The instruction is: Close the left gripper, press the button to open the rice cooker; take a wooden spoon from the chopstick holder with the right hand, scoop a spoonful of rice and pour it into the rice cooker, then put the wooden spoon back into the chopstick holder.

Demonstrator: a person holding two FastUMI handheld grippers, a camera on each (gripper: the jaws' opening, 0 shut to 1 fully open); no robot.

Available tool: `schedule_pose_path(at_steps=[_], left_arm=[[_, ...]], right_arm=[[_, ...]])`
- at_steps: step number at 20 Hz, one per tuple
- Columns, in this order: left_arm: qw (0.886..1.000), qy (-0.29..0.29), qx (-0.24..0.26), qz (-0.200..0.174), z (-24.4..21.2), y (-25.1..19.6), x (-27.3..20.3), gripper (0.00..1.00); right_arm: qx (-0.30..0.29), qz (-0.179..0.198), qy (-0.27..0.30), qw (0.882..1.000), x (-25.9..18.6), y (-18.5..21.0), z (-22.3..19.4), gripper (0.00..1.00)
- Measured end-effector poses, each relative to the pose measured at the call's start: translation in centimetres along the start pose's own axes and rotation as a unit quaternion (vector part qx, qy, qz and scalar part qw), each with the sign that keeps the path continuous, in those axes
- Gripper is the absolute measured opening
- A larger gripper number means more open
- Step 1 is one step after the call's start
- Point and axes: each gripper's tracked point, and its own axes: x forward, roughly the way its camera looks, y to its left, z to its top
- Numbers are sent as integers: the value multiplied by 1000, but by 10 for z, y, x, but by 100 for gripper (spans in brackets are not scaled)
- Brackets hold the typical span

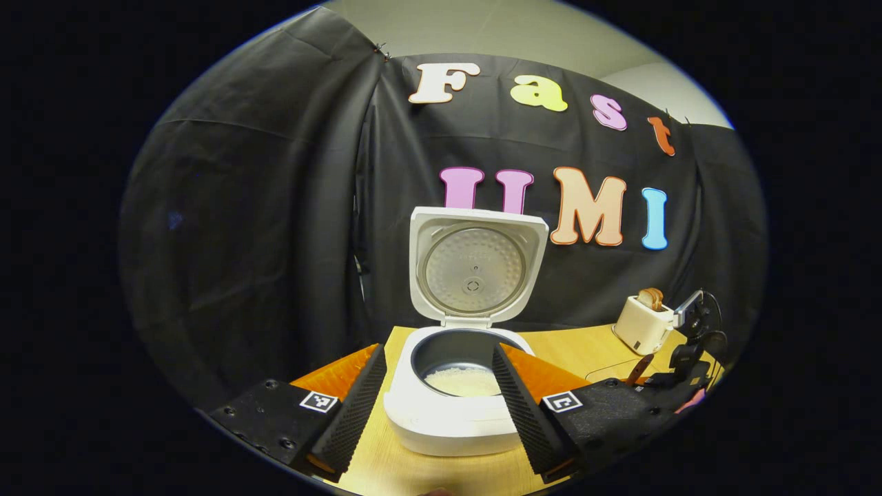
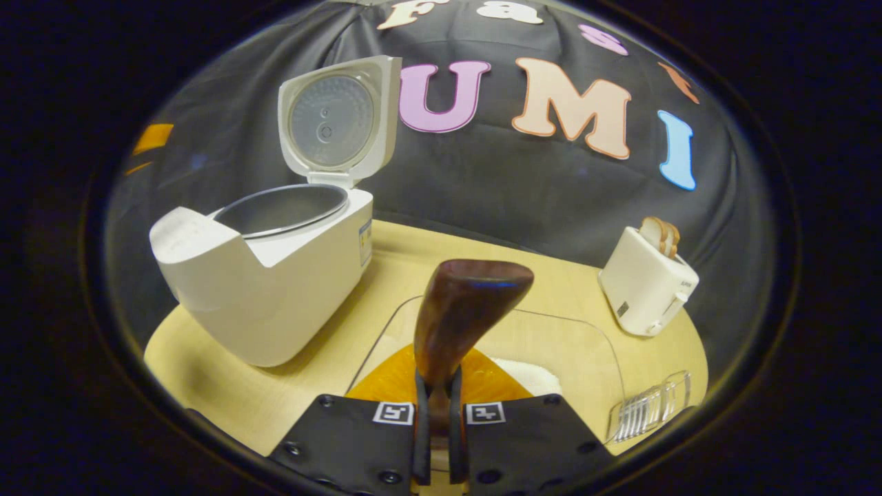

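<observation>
left gripper view: left gripper [image 1: 437,403] is spread wide at bottom centre, rice cooker [image 1: 458,386] between its fingers, lid up; right gripper view: rice cooker at left, right gripper [image 2: 438,441] at bottom centre clenched on wooden spoon [image 2: 462,313], toaster [image 2: 646,282] at right

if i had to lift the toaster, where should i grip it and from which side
Judging by its shape, grip the toaster across its two flat side walls, low on the body, coming from above. Bread sticks out of the top slot, so avoid the middle there.
</observation>
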Motion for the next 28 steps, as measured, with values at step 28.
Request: schedule_pose_path(at_steps=[28], left_arm=[[997,-8,28,-66,18,-43,12,92]], right_arm=[[626,38,-84,775,-13,-101,16,12]])
